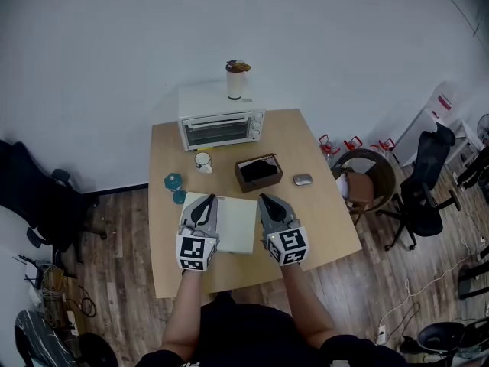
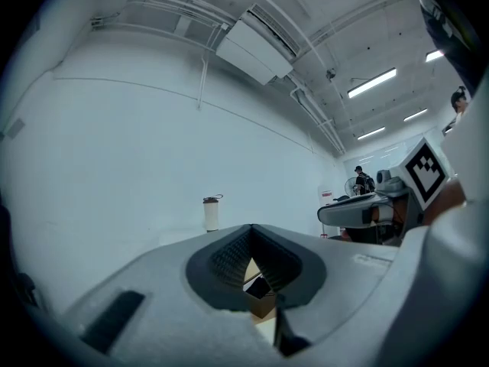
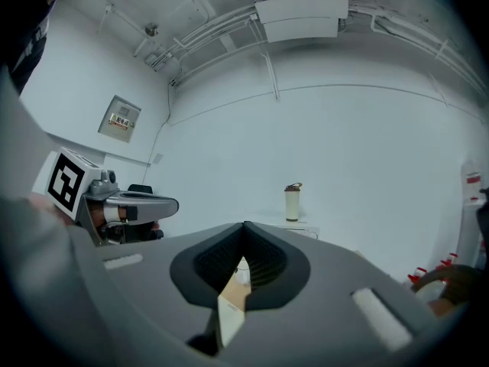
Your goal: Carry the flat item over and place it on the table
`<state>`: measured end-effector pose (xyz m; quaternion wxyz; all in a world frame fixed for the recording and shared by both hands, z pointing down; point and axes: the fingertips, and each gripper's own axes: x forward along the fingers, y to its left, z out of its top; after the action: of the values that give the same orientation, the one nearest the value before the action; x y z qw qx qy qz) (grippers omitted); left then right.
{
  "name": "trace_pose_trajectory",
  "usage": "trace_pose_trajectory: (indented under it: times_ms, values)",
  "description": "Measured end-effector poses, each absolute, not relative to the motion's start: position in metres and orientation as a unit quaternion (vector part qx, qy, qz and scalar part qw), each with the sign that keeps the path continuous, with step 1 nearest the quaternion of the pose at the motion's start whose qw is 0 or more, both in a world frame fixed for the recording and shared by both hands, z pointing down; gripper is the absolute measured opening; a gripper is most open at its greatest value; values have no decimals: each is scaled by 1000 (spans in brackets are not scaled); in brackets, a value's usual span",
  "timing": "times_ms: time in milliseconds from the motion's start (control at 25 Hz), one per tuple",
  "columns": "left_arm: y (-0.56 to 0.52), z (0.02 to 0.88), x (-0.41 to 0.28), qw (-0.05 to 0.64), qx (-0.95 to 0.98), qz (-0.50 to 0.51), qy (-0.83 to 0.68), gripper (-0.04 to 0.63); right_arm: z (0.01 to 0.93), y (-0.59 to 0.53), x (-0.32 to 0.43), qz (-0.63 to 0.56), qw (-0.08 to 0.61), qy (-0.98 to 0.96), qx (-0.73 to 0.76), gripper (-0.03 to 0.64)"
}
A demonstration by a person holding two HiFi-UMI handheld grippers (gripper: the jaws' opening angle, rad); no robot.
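Over table (image 1: 325, 232), left gripper (image 1: 205, 203), right gripper (image 1: 266, 202) clamped on flat item (image 1: 238, 224), box (image 1: 258, 172) ahead.

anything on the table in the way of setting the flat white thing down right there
Nothing visible does. The left gripper and right gripper hold the flat white item over the near part of the table. The closest thing, a teal object, sits off its far left corner. Underneath is hidden.
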<state>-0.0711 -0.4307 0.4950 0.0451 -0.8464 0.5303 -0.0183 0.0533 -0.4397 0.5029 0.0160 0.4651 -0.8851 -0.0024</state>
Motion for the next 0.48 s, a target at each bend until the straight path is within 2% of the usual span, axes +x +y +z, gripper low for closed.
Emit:
trace_pose_trajectory:
  times_ms: [480]
  values:
    - [-426, 494, -78, 39, -846, -11, 532, 2, 497, -438, 47, -3, 10, -890, 456, 5]
